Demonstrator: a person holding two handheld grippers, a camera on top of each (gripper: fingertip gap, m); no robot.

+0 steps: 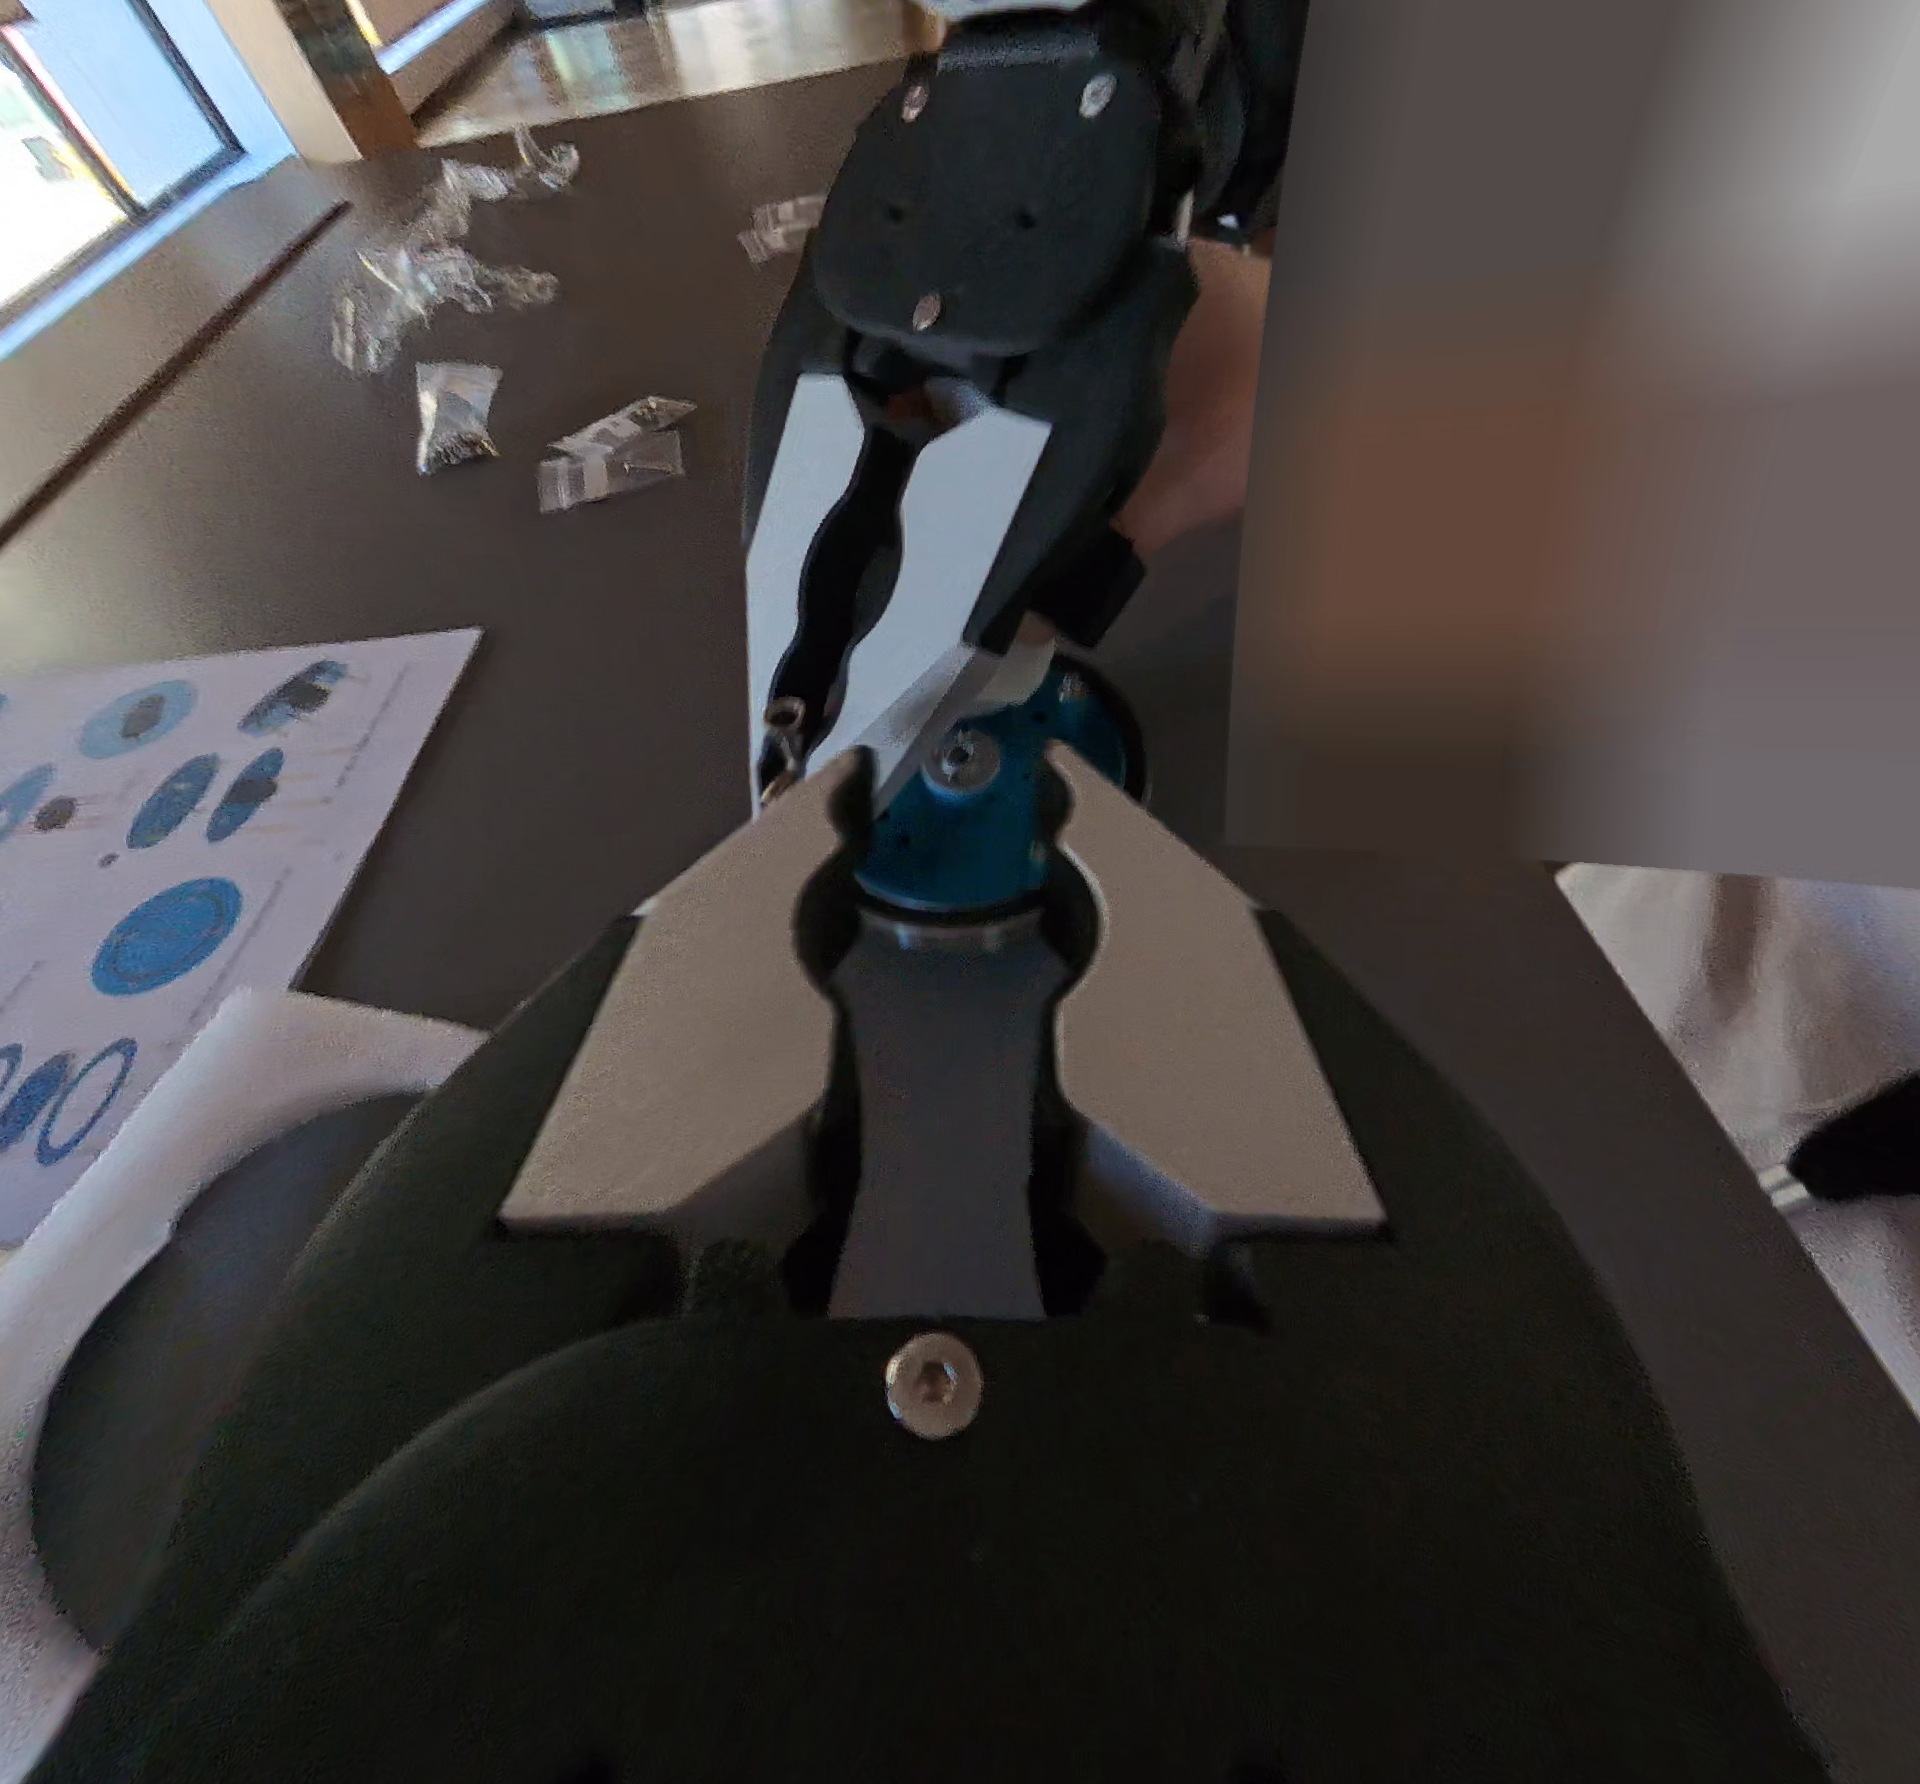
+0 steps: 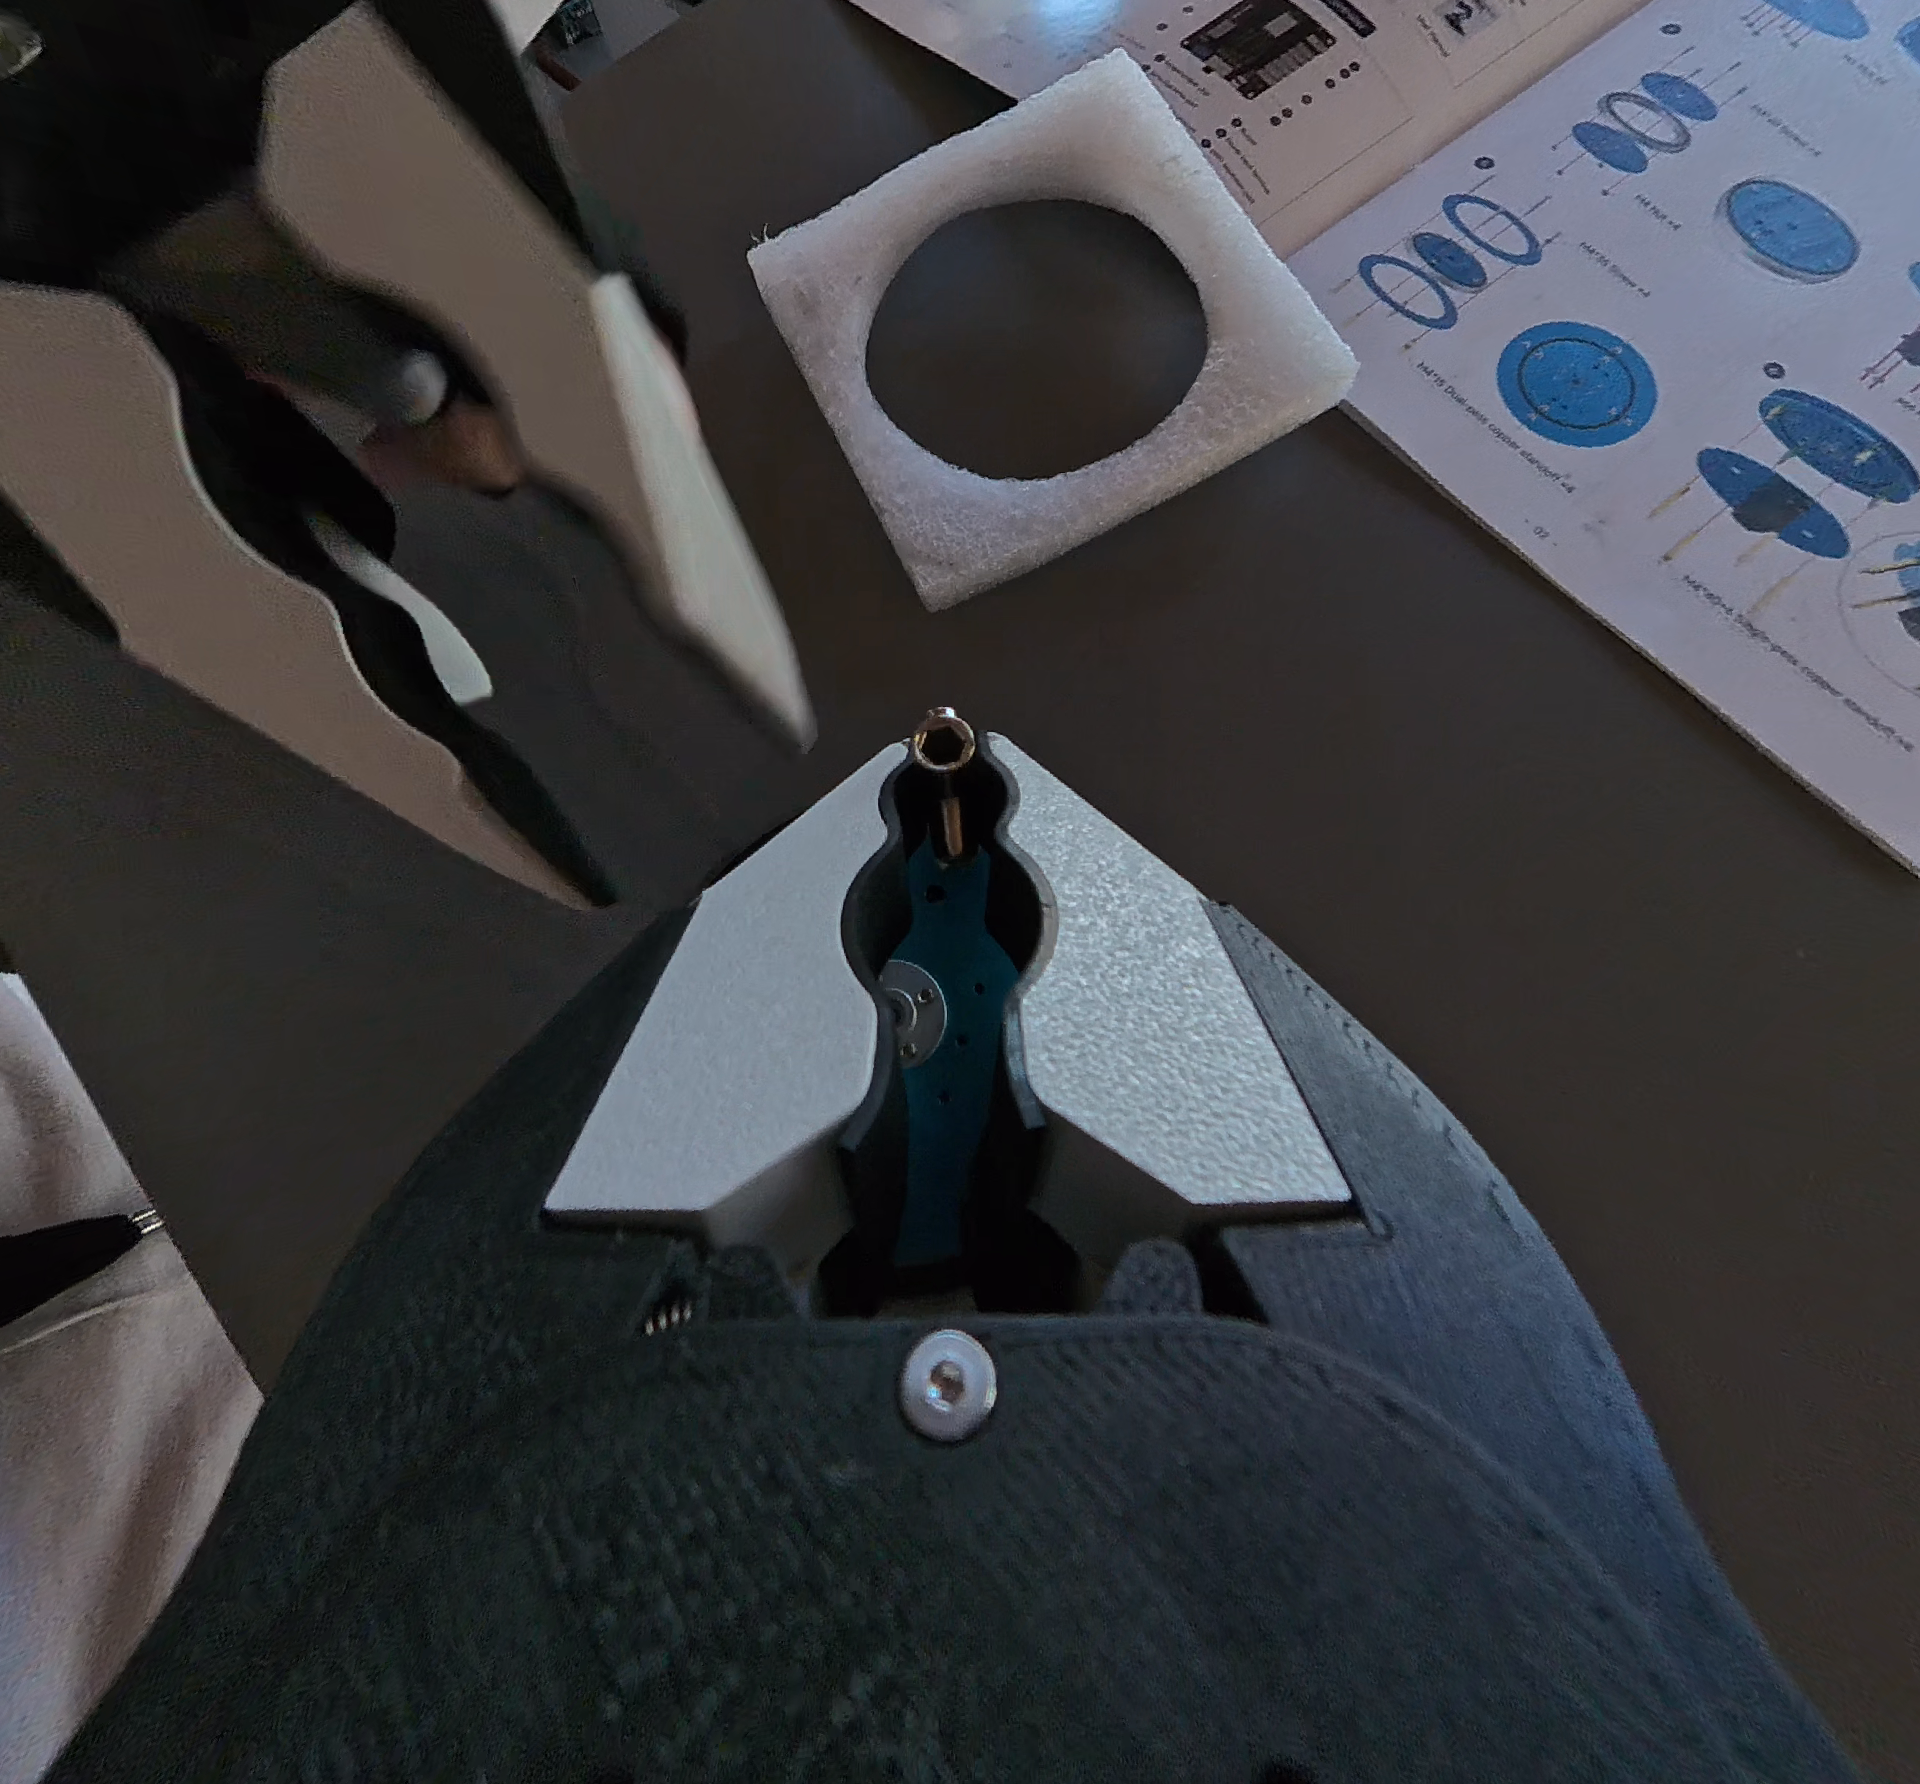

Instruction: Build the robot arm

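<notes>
2 claws: L (image 1: 951, 778) loose round 1 blue disc (image 1: 951, 835), R (image 2: 943, 747) pinching 1 brass standoff (image 2: 943, 732).

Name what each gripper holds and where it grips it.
The right gripper pinches a small brass standoff at its fingertips, gripped near its top end. The left gripper is open around the blue round part; whether it grips is unclear.

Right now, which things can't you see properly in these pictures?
- Blue round part: left wrist view, mostly covered by both grippers' fingers.
- Same part in the right wrist view: only a strip shows between the right gripper fingers, below the small brass screw.
- Little plastic bags: left wrist view, contents too small and blurry.
- Left gripper: whether its fingers press the blue part is hidden.
- Foam square: cut off by the gripper body.
</notes>
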